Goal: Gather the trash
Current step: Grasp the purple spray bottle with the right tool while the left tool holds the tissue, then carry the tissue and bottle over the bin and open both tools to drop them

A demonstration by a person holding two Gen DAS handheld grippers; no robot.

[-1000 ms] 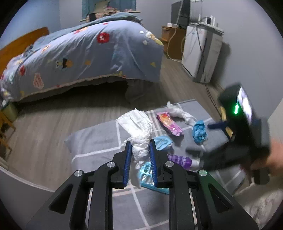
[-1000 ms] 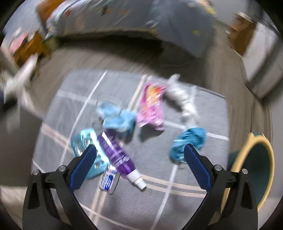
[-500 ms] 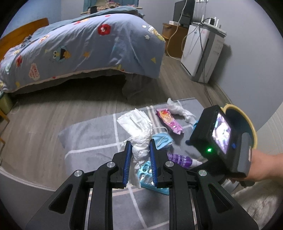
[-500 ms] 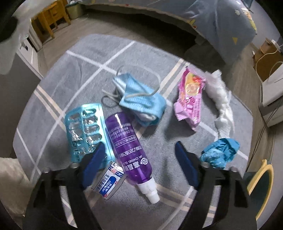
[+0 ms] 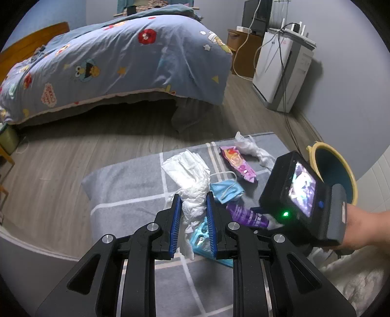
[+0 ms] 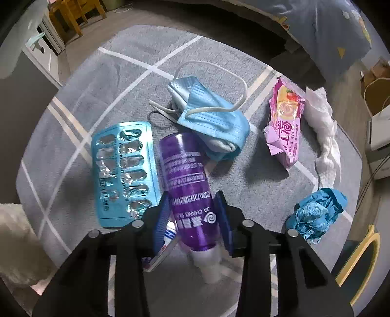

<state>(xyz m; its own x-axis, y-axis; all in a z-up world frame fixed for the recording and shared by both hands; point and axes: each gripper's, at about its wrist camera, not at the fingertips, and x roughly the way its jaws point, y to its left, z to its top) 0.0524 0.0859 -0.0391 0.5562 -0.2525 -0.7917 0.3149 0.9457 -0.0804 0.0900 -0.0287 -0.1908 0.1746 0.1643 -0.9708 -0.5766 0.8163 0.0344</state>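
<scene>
My left gripper (image 5: 194,214) is shut on a crumpled white tissue (image 5: 190,175) and holds it above the grey rug (image 5: 126,185). My right gripper (image 6: 193,212) has its fingers on both sides of a purple bottle (image 6: 187,185) that lies on the rug (image 6: 136,65); the fingers look closed against it. Around it lie a blue blister pack (image 6: 121,170), a blue face mask (image 6: 207,117), a pink snack wrapper (image 6: 285,126), a white paper wad (image 6: 324,126), a blue crumpled glove (image 6: 314,214) and a small box (image 6: 160,248).
A yellow-rimmed teal bin (image 5: 334,170) stands at the rug's right edge, also in the right wrist view (image 6: 358,258). A bed with a blue quilt (image 5: 121,61) is behind. A white appliance with cables (image 5: 282,70) stands by the wall. Wooden furniture (image 6: 70,14) is far left.
My right gripper has come down over the trash and closed in around the purple bottle. My left gripper still holds the tissue, nearly still.
</scene>
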